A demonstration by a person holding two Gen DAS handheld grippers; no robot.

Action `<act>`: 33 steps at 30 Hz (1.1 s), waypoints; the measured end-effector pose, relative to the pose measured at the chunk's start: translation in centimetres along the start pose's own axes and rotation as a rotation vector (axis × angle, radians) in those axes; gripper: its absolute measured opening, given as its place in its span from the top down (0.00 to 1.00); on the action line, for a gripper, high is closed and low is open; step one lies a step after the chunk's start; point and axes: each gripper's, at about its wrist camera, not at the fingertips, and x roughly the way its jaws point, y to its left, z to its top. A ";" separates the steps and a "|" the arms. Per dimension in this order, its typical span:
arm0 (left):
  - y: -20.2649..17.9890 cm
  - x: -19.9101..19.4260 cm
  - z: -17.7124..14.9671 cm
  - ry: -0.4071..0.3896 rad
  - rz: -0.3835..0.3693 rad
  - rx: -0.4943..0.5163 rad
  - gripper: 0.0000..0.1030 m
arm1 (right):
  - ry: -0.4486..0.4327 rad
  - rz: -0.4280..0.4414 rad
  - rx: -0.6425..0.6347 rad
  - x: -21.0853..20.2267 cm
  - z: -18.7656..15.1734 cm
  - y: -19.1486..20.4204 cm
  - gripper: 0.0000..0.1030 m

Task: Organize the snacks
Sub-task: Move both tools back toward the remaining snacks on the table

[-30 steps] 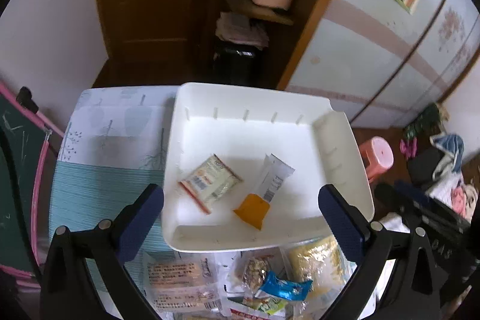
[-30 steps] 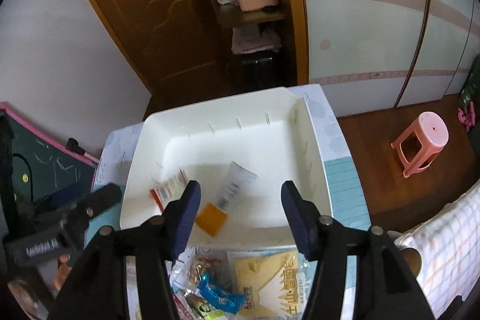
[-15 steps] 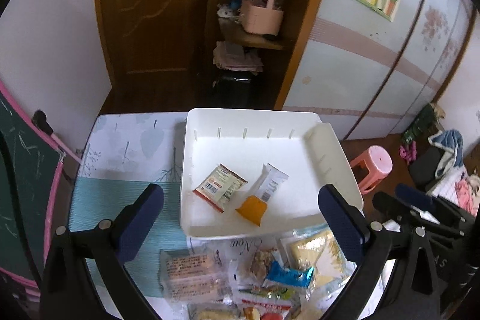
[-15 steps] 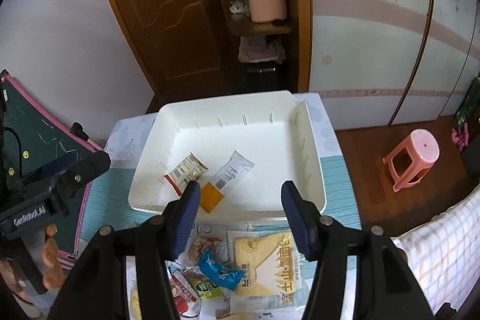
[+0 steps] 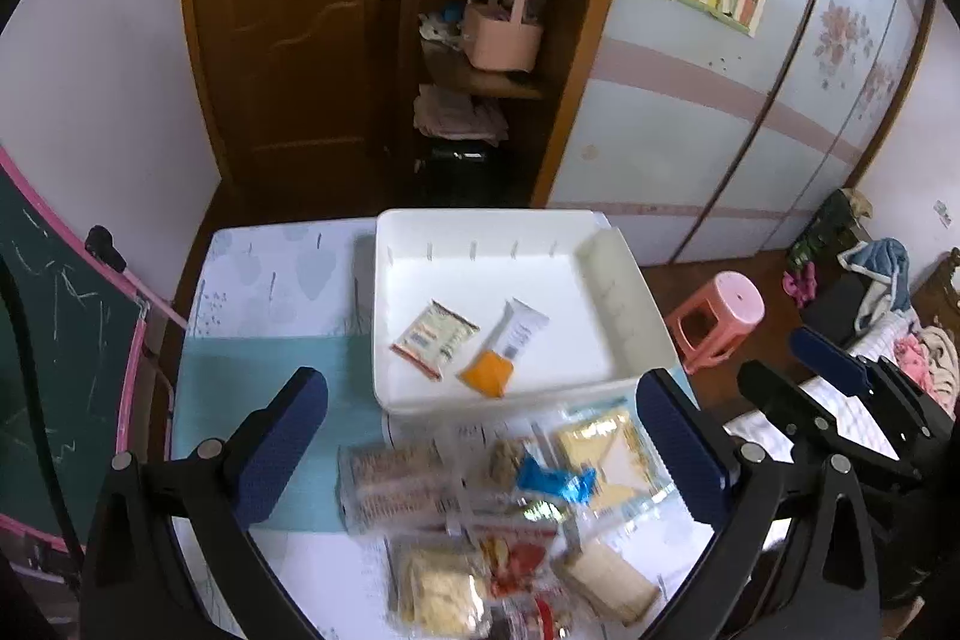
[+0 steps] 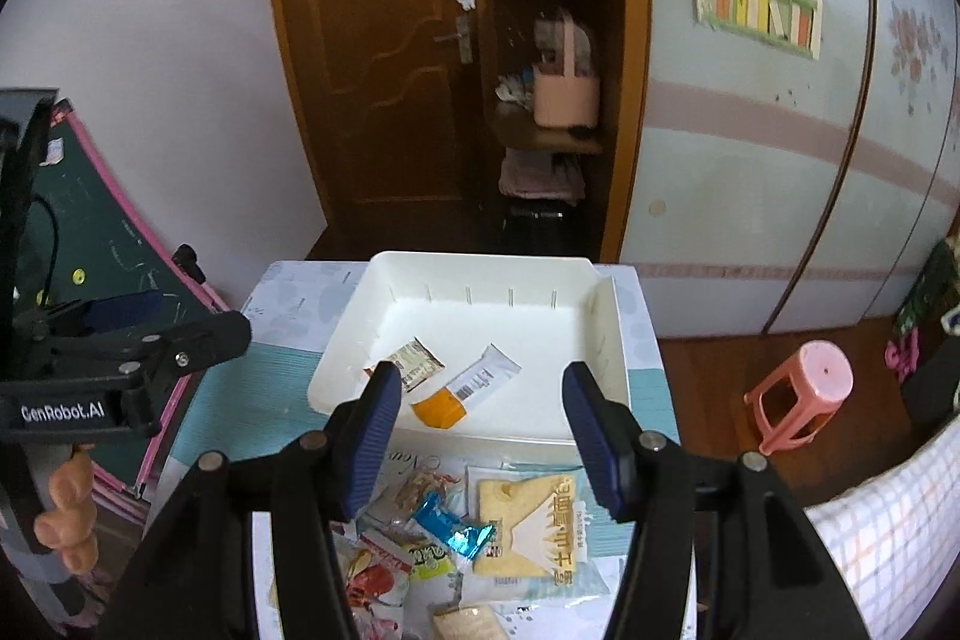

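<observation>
On the small table (image 5: 270,274), covered with a pale leaf-print and teal cloth, sits a white rectangular tray (image 5: 624,316) with shallow walls and slotted sides. Two snack packets lie inside it, just beside each other near the front wall. One is a cream sachet with red ends (image 5: 435,338), its long axis running diagonally from front-left to back-right. The other is a white-and-orange stick pack (image 5: 504,347), its orange end toward the front wall and its white end pointing toward the back-right.

In front of the tray, a loose heap of wrapped snacks covers the cloth: a yellow sandwich-style pack (image 6: 531,520), a blue foil candy (image 6: 453,523), a clear biscuit pack (image 5: 393,484), a red-and-white packet (image 5: 510,550), and several blurred ones whose count I cannot tell.

The left gripper (image 5: 480,448) hovers above the heap, jaws spread wide, holding nothing. The right gripper (image 6: 483,424) hangs over the tray's front wall, jaws moderately apart and empty. A pink stool (image 6: 798,400) stands on the floor, well apart from the table.
</observation>
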 end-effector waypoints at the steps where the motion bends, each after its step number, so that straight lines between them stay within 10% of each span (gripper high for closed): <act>1: -0.2 -0.6 -0.3 -0.004 -0.012 0.012 0.00 | -0.004 0.005 0.001 -0.5 -0.2 0.1 0.45; 7: -0.3 -3.5 -2.6 -0.053 -0.077 0.011 0.01 | -0.022 0.006 0.006 -2.9 -1.6 0.4 0.45; 16: -0.5 -4.7 -8.0 -0.133 0.036 0.094 0.01 | -0.008 0.005 0.003 -4.4 -6.8 -0.6 0.45; 33: 2.5 7.6 -19.7 0.188 0.058 0.060 0.02 | 0.260 0.026 0.032 3.5 -20.0 -2.9 0.45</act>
